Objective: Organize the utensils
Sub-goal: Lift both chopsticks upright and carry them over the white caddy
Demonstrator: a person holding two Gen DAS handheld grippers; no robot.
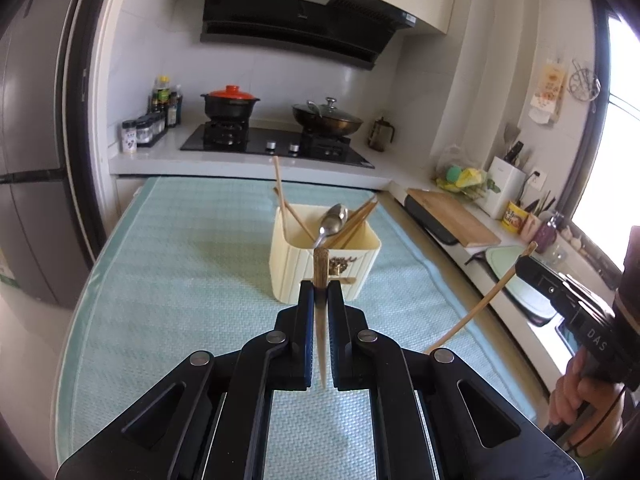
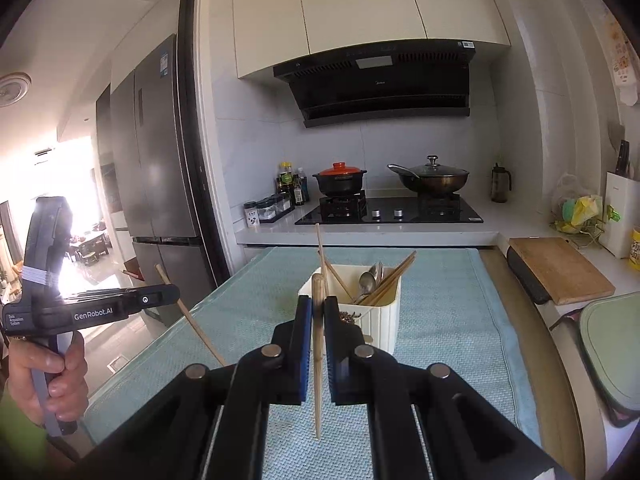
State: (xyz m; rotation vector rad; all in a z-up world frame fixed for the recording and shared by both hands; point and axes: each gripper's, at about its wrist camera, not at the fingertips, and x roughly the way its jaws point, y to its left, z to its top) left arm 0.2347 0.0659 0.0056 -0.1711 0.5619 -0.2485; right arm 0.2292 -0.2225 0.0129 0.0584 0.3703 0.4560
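A cream ribbed utensil holder (image 1: 320, 268) (image 2: 380, 320) stands on the light blue mat (image 1: 180, 280) (image 2: 448, 320). It holds several wooden chopsticks (image 1: 356, 220) (image 2: 390, 276) and metal spoons (image 1: 332, 218) (image 2: 370, 278). My left gripper (image 1: 321, 286) is shut on a wooden chopstick (image 1: 321, 268), just in front of the holder. My right gripper (image 2: 317, 300) is shut on another wooden chopstick (image 2: 318, 360), also near the holder. Each gripper shows in the other's view with its chopstick: the right gripper (image 1: 524, 260), the left gripper (image 2: 172, 292).
A stove (image 1: 276, 144) (image 2: 388, 210) carries a red-lidded pot (image 1: 230, 102) (image 2: 339, 178) and a wok (image 1: 326, 118) (image 2: 430, 176). A wooden cutting board (image 1: 452, 216) (image 2: 560, 268) and a green tray (image 2: 612, 344) lie right. A fridge (image 2: 160, 168) stands left.
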